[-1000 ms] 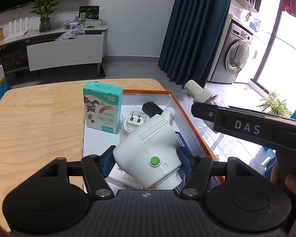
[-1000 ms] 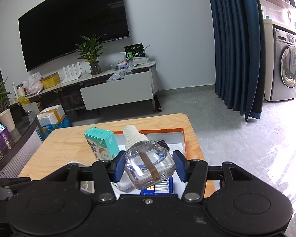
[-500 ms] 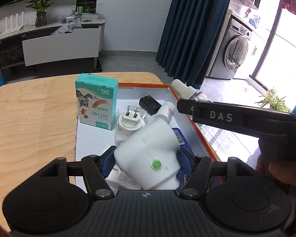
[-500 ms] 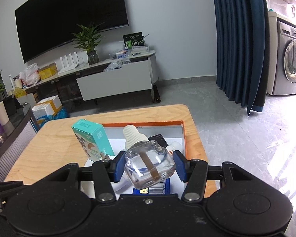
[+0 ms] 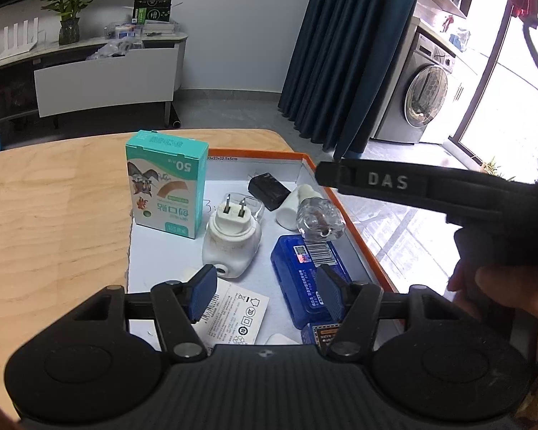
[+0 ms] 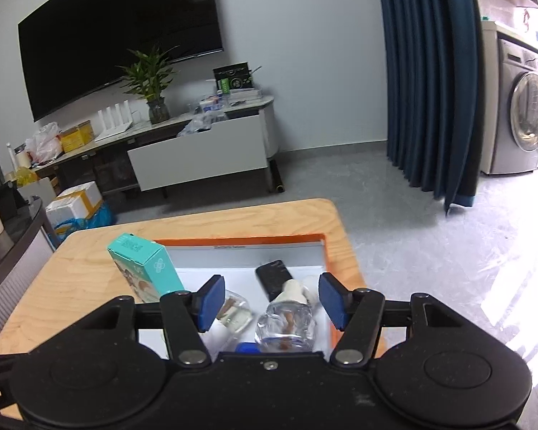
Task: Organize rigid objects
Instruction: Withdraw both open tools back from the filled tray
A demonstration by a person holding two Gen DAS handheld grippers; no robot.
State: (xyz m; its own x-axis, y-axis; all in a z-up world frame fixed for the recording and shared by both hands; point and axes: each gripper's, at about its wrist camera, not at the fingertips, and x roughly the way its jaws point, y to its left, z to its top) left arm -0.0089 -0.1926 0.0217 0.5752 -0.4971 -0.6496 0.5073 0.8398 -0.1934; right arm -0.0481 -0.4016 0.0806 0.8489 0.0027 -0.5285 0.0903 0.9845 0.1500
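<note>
An orange-rimmed white box (image 5: pixel 355 229) sits on the wooden table. In it lie a white plug-in heater (image 5: pixel 231 240) with prongs up, a clear liquid bottle (image 5: pixel 319 220) with a white cap, a teal carton (image 5: pixel 166 186) standing upright, a black adapter (image 5: pixel 269 186) and a blue box (image 5: pixel 306 268). My left gripper (image 5: pixel 265 292) is open and empty just above the box's near end. My right gripper (image 6: pixel 270 299) is open and empty above the clear bottle (image 6: pixel 287 319); its side shows in the left wrist view (image 5: pixel 394 182).
The box lies at the right end of the wooden table (image 5: pixel 53 222), whose edge drops to the floor on the right. A white leaflet (image 5: pixel 233 313) lies at the box's near end. A TV cabinet (image 6: pixel 197 154) and curtain stand far behind.
My left gripper opened and let the white heater down into the box. My right gripper opened and let the clear bottle down into the box by its right wall.
</note>
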